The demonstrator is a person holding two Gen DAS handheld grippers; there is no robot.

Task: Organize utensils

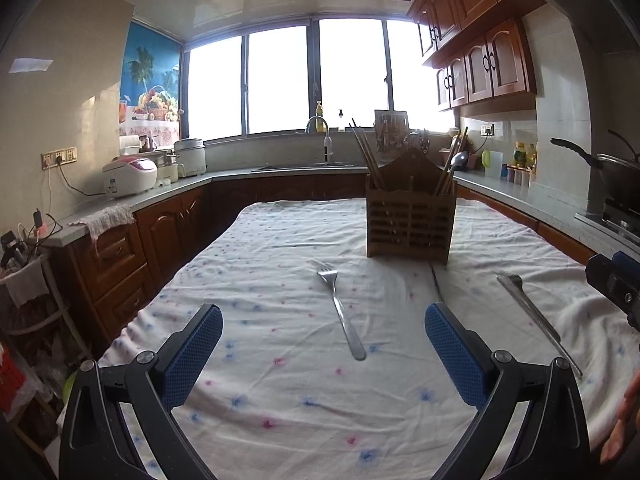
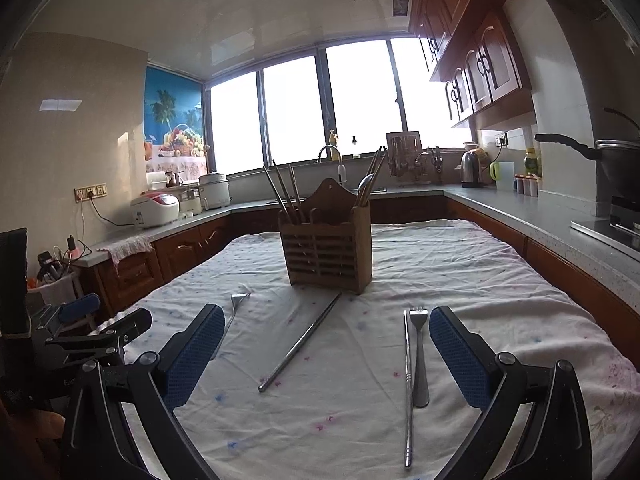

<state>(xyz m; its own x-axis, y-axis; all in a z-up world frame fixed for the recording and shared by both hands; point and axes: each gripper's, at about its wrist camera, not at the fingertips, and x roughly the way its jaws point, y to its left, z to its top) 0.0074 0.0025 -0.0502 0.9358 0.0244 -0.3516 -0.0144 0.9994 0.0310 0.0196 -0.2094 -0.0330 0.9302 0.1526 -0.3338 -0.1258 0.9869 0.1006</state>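
A wooden utensil holder [image 1: 410,216] [image 2: 327,254] with chopsticks and a spoon in it stands on the cloth-covered table [image 1: 280,400] [image 2: 500,280]. In the left wrist view a steel fork [image 1: 341,312] lies ahead of my open, empty left gripper [image 1: 323,332]; a second fork [image 1: 528,312] lies right. In the right wrist view a fork [image 2: 419,356] and a steel chopstick [image 2: 407,384] lie side by side between the fingers of my open, empty right gripper [image 2: 326,332]. Another chopstick [image 2: 300,344] lies diagonally at centre, and a fork [image 2: 234,312] at left.
Kitchen counters [image 1: 168,192] [image 2: 560,216] surround the table on three sides, with rice cookers [image 1: 130,176] at left, a sink tap [image 1: 318,124] under the window and a wok [image 1: 616,172] on the stove at right. The left gripper's body [image 2: 92,328] shows at the right wrist view's left edge.
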